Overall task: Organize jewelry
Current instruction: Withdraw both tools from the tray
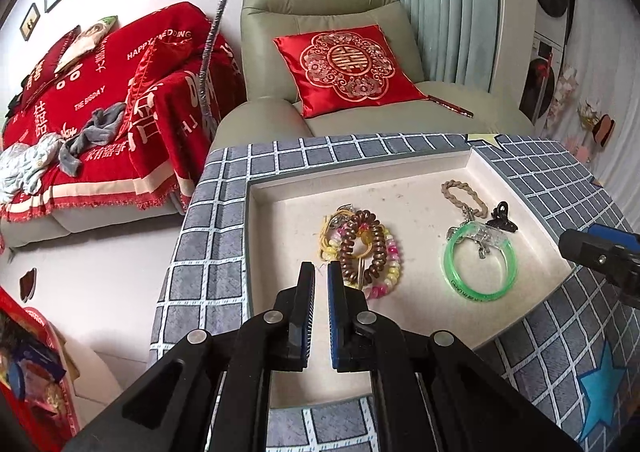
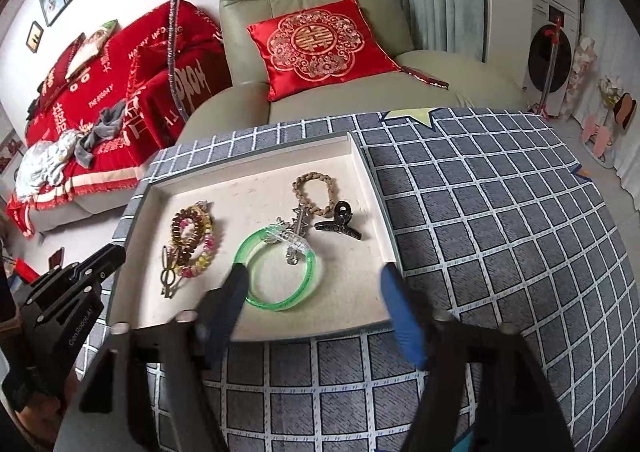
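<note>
While both tools hover over the near edge of the shallow cream-lined tray, the left gripper has its jaws nearly pressed together on nothing, and the right gripper has its jaws spread wide, empty. Nearest the right one lies the translucent green plastic bangle: probably light, stiff and slick, so best taken across its thin rim on the near side. Touching its far edge is a clear and silver metal hair clip. At left, a heap of brown coiled spiral hair tie and pink-and-yellow beaded bracelets looks springy and tangle-prone; a pinch on one loop seems safest. Farther right sit a black plastic claw clip and a tan braided cord loop, soft and limp. All rests on grey checked fabric.
</note>
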Tool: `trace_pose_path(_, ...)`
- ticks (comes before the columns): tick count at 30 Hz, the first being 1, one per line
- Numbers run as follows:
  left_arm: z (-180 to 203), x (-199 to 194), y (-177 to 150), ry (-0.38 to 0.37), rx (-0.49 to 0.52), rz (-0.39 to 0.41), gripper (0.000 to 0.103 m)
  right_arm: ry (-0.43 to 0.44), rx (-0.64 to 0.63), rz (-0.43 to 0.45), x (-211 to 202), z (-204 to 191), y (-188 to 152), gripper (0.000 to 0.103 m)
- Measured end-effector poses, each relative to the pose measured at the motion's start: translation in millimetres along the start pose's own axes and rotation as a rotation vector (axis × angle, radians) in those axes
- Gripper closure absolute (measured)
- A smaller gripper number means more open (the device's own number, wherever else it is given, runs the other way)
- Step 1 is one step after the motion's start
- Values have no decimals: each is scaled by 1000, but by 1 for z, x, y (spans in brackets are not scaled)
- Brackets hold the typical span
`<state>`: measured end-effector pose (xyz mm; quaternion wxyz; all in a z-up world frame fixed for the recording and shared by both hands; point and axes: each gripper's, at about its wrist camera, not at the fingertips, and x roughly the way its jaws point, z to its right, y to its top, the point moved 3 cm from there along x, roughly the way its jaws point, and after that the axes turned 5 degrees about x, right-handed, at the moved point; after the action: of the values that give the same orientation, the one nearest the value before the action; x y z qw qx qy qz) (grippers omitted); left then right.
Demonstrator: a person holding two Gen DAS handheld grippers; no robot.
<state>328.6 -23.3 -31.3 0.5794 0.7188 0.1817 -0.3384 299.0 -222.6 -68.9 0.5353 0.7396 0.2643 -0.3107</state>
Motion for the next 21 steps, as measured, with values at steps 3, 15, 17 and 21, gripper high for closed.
trace_pose_path(3,-3,-4,-5,43,-18,11,0,-1,-6,8,-4,-1,-4,28)
trace_pose_path(15,9,28,-52,100,-43,64,0,7,-30,110,-23,3,-22,0)
trace_pose_path(17,11,31,-60,105,-54,68,0,8,-44,149,-28,1,-25,0)
trace_pose_path(21,16,37,-73,120,-70,76,0,19,-58,181,-35,-3,-31,0)
